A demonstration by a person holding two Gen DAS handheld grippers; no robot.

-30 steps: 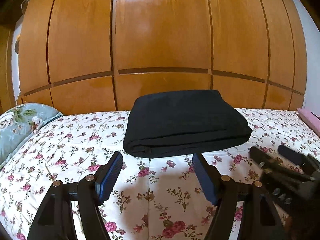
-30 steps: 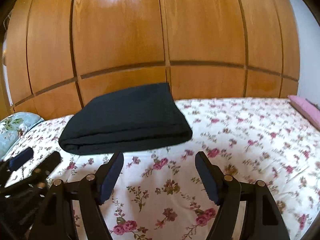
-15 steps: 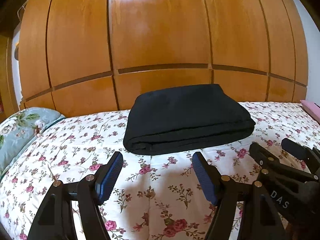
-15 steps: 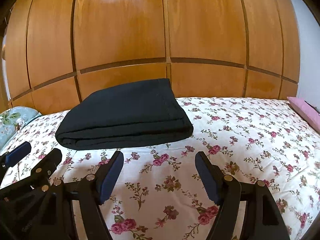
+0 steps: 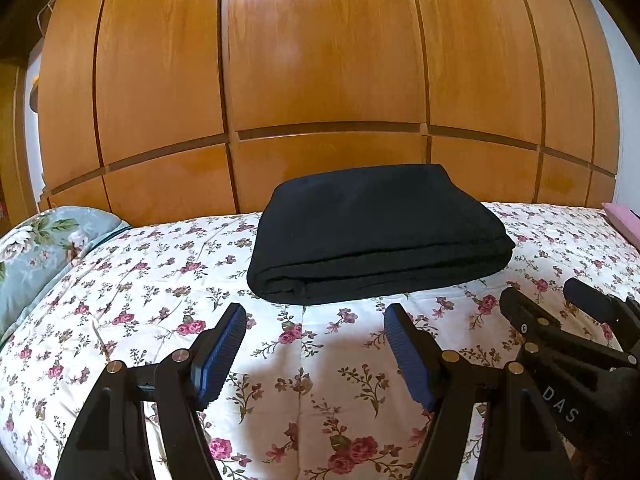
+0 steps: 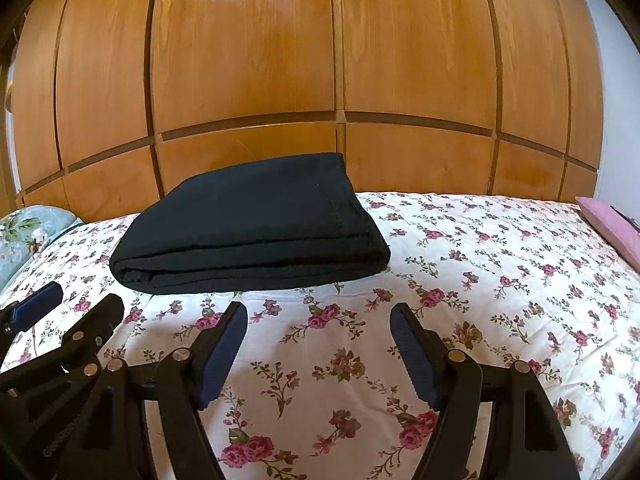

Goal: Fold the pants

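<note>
Pants (image 5: 376, 240), black and already stacked into a thick rectangle of several layers, lie on the floral bedspread (image 5: 160, 272) close to the wooden wardrobe doors (image 5: 320, 80) that rise behind the bed. Taking the pants as the landmark, both tools hang on the near side of them, apart from the cloth and touching nothing. The left hand-held gripper (image 5: 314, 340) stands wide, its 2 blue pads parted with only bedspread between them, just in front of the rounded fold edge. The right hand-held gripper (image 6: 318, 340) is equally wide and empty, in front of the pants' right corner. A pale blue floral pillow (image 5: 36, 252) sits well to the left of the pants and a pink item (image 6: 608, 224) well to the right. From where I stand the folding looks finished, or very nearly, since the bundle is compact with its edges roughly lined up. If anything remains, it seems to be tidying: I would approach low and level, press lightly on top to flatten the stack rather than pinching 1 layer, and nudge the right edge square without dragging the lower layers out. Snagging the soft bedspread under the bundle would be the likely way to spoil the neat shape.
</note>
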